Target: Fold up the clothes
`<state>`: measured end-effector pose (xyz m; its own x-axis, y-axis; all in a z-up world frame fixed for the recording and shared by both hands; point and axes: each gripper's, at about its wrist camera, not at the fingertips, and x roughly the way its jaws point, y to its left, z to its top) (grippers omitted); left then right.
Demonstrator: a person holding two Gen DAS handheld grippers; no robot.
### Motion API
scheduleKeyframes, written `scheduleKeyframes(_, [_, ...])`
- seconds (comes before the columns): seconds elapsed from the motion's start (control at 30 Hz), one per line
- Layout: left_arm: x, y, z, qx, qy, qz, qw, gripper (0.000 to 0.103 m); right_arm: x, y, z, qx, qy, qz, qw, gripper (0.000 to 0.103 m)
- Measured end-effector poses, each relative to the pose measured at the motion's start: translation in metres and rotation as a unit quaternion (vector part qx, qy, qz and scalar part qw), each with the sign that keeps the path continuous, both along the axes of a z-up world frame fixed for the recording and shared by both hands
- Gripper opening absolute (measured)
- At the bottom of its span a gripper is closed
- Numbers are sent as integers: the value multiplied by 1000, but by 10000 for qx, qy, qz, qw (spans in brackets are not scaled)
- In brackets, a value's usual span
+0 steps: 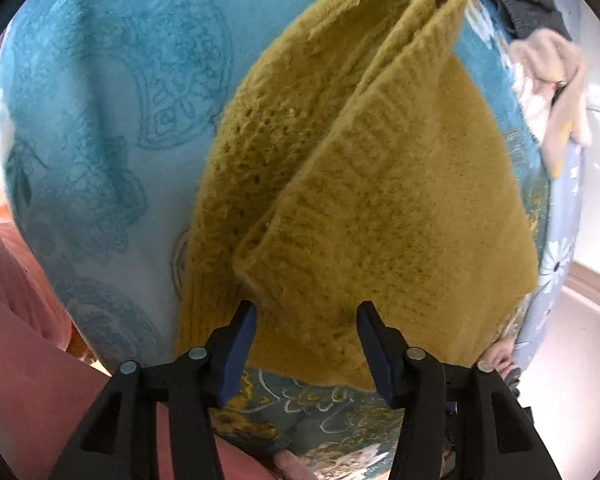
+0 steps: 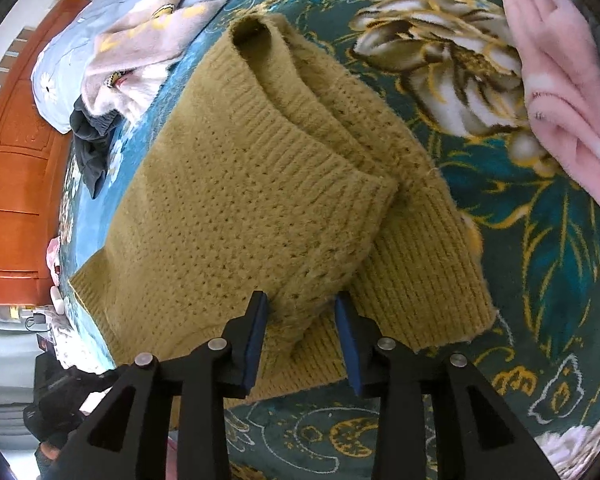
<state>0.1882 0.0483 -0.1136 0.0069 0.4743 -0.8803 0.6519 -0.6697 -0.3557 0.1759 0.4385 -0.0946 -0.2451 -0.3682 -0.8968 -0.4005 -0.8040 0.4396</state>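
Observation:
A mustard-yellow knitted sweater [image 1: 364, 184] lies partly folded on a teal flowered blanket [image 1: 100, 120]. In the left wrist view my left gripper [image 1: 306, 316] is open, its blue-padded fingers [image 1: 240, 344] on either side of the sweater's near folded edge, not closed on it. In the right wrist view the sweater [image 2: 228, 208] shows a folded-over ribbed layer and a sleeve opening at the top. My right gripper [image 2: 302, 308] is open, its fingers [image 2: 256, 332] straddling a folded corner of the knit.
A pale pink garment [image 2: 140, 52] and a dark garment [image 2: 92, 136] lie at the blanket's far side. A pink fleece piece [image 2: 568, 92] lies at the right. A wooden headboard [image 2: 16, 184] stands at the left. A salmon-pink sleeve [image 1: 24, 320] is near the left gripper.

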Motion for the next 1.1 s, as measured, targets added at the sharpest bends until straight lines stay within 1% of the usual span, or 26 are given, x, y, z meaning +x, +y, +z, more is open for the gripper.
scheduleKeyframes(0.03, [-2,0,2,-38,51,-50,10000,41,0,0,0,-2,9,-17,10000,36])
scheduleKeyframes(0.07, [-3,-1,5,-76,101,-100,9999,24,0,1,-1,-5,18,-34,10000,36])
scheduleKeyframes(0.1, [-4,0,8,-132,143,-192,9996,17,0,1,-1,-3,29,-50,10000,36])
scheduleKeyframes(0.13, [-5,0,11,-195,181,-302,9992,13,0,0,-1,11,40,-63,10000,36])
scheduleKeyframes(0.2, [-5,3,20,-273,268,-512,9980,12,-1,-1,0,23,57,-90,9999,35])
scheduleKeyframes(0.27, [-3,4,30,-300,321,-720,9964,11,-2,-2,4,17,137,-112,9998,15])
scheduleKeyframes(0.3, [0,5,35,-243,324,-808,9959,11,-2,-2,8,42,198,-116,9997,8])
scheduleKeyframes(0.4, [5,1,38,-154,209,-900,9956,11,2,-2,36,445,547,88,9975,7])
scheduleKeyframes(0.47, [7,-4,33,-128,59,-833,9964,11,4,-1,44,594,567,304,9962,7])
scheduleKeyframes(0.5, [7,-7,32,-93,3,-779,9969,12,5,-1,40,596,428,345,9967,7])
scheduleKeyframes(0.53, [8,-11,31,-68,-38,-731,9973,15,6,0,30,607,228,356,9973,7])
scheduleKeyframes(0.6, [7,-16,32,46,-41,-712,9974,17,9,1,11,608,-113,311,9976,7])
scheduleKeyframes(0.7, [7,-25,35,236,-4,-623,9978,25,12,7,-1,471,-209,125,9986,7])
scheduleKeyframes(0.73, [7,-28,37,330,23,-597,9977,29,12,8,-3,450,-221,102,9987,7])
scheduleKeyframes(0.77, [7,-32,41,451,87,-574,9973,32,11,7,1,492,-186,180,9985,7])
scheduleKeyframes(0.83, [5,-43,53,630,265,-518,9963,34,9,7,5,495,-162,254,9983,7])
scheduleKeyframes(0.9, [1,-59,66,719,539,-333,9954,34,9,8,8,474,-194,271,9983,7])
scheduleKeyframes(0.97, [-2,-84,81,669,909,-55,9936,36,9,13,12,545,-216,249,9980,7])
scheduleKeyframes(1.03, [-3,-109,91,500,1179,206,9916,37,8,19,21,597,-70,193,9980,7])
scheduleKeyframes(1.1, [-19,-139,88,397,1387,485,9884,38,5,27,32,622,157,153,9978,9])
